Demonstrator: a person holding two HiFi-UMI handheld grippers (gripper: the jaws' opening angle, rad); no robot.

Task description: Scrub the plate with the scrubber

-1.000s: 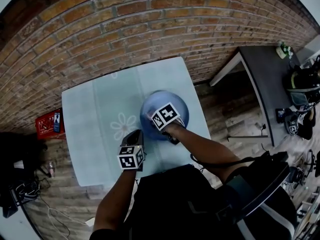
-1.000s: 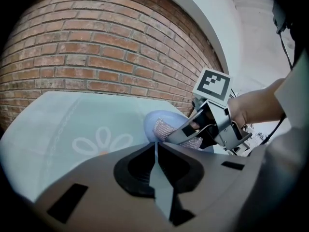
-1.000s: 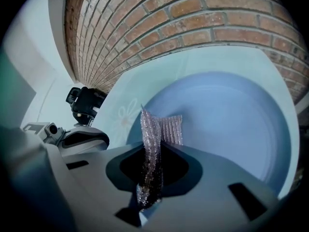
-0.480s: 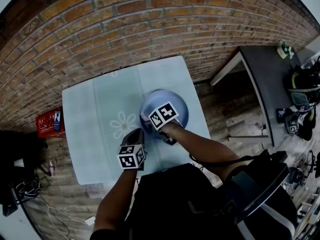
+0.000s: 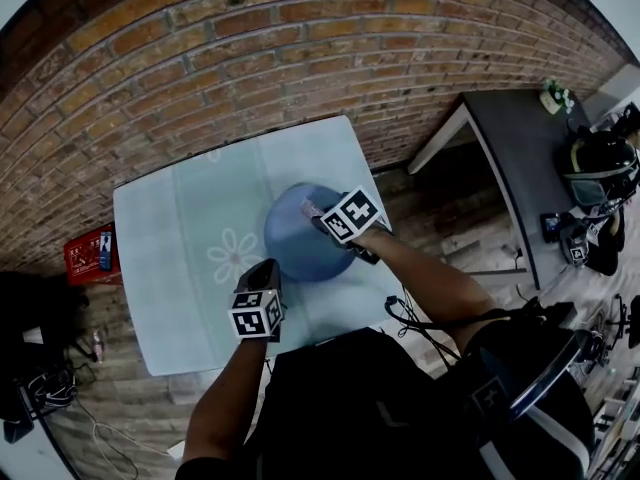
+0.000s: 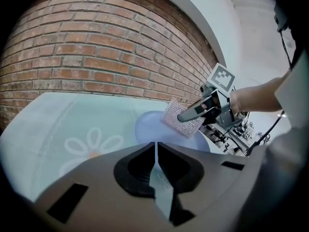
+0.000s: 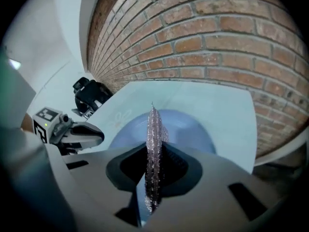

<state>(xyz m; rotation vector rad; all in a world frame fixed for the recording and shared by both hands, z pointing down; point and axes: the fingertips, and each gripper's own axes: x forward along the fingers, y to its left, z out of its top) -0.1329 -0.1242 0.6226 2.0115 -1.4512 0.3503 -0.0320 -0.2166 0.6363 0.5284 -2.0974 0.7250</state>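
A blue plate [image 5: 295, 246] lies on the pale green flowered tablecloth [image 5: 170, 238]. My right gripper [image 5: 318, 214] is shut on a silvery mesh scrubber [image 5: 309, 208], over the plate's far right part. In the left gripper view the scrubber [image 6: 179, 121] hangs tilted at the plate's [image 6: 154, 128] far rim; I cannot tell whether they touch. In the right gripper view the scrubber [image 7: 153, 139] stands edge-on between the jaws of the right gripper [image 7: 152, 129], with the plate [image 7: 186, 124] beyond. My left gripper [image 5: 268, 268] is shut and empty, hovering just near of the plate [image 6: 155, 151].
A brick wall [image 5: 250, 58] runs close behind the table's far edge. A dark grey table [image 5: 525, 148] stands to the right. A red box [image 5: 90, 253] lies on the floor at the left, with bags and cables [image 5: 40, 388] near it.
The right gripper with the scrubber has moved from the plate's middle toward its far right side. The left gripper has stayed where it was, near of the plate.
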